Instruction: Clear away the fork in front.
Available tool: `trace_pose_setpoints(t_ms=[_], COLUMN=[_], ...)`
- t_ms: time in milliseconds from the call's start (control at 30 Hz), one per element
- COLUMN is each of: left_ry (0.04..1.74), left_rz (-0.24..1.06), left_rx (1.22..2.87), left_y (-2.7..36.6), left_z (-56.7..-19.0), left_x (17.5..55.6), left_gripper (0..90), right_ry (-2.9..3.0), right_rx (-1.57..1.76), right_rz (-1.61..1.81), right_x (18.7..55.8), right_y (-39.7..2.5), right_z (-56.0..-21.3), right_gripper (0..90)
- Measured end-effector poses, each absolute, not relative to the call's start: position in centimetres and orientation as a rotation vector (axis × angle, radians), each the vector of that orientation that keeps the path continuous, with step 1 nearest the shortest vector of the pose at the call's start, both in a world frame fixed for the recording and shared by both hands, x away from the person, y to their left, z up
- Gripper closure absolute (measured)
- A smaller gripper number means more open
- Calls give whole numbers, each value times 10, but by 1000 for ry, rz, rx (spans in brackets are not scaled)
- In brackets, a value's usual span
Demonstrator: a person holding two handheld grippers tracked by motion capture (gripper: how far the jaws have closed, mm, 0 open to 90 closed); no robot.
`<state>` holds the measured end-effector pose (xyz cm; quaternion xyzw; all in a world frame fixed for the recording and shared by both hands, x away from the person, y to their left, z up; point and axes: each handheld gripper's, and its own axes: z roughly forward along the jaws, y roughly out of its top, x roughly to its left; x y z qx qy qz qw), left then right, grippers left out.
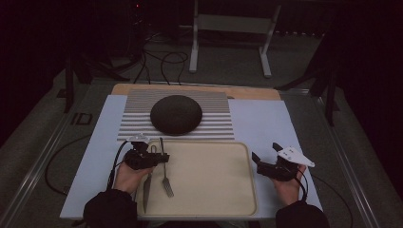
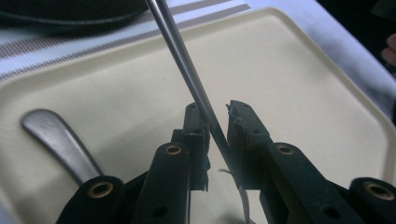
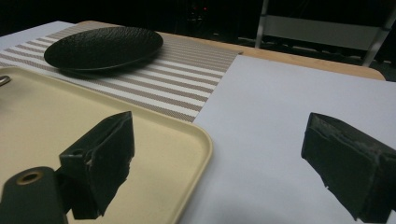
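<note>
A metal fork (image 1: 165, 171) lies on the cream tray (image 1: 214, 190), tines toward me. My left gripper (image 1: 163, 157) is shut on the fork's thin handle (image 2: 187, 70), which runs up between the jaws of the left gripper (image 2: 217, 116). A knife (image 1: 147, 190) lies along the tray's left edge; its rounded handle (image 2: 53, 137) shows left of the jaws. My right gripper (image 1: 266, 152) stands open at the tray's right rim. In its own view the right gripper (image 3: 224, 163) has nothing between its jaws and spans the tray rim (image 3: 201, 140) and the white mat (image 3: 289, 102).
A black round plate (image 1: 176, 114) rests on a striped placemat (image 1: 214, 102) behind the tray; the plate (image 3: 105, 46) also appears far left in the right gripper view. A white mat (image 1: 266, 123) covers the table. Cables and a metal stand (image 1: 228, 28) lie beyond the far edge.
</note>
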<state>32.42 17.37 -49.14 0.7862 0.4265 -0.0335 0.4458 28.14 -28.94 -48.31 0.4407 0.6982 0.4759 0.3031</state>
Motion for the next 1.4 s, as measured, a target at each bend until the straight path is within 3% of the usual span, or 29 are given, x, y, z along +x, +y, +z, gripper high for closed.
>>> trace_pose_setpoints(t_ms=[300, 1400], left_ry=[1051, 1100], left_rz=[-216, -211], left_rx=[1855, 1904], left_y=[185, 194], left_z=[-507, -518], left_x=[320, 304], left_gripper=[785, 732], right_ry=[1852, 1852], right_rx=[1169, 1167], right_rz=[1261, 1259], right_x=[282, 281], right_y=[-289, -290], right_z=[-483, -483], right_gripper=[94, 99])
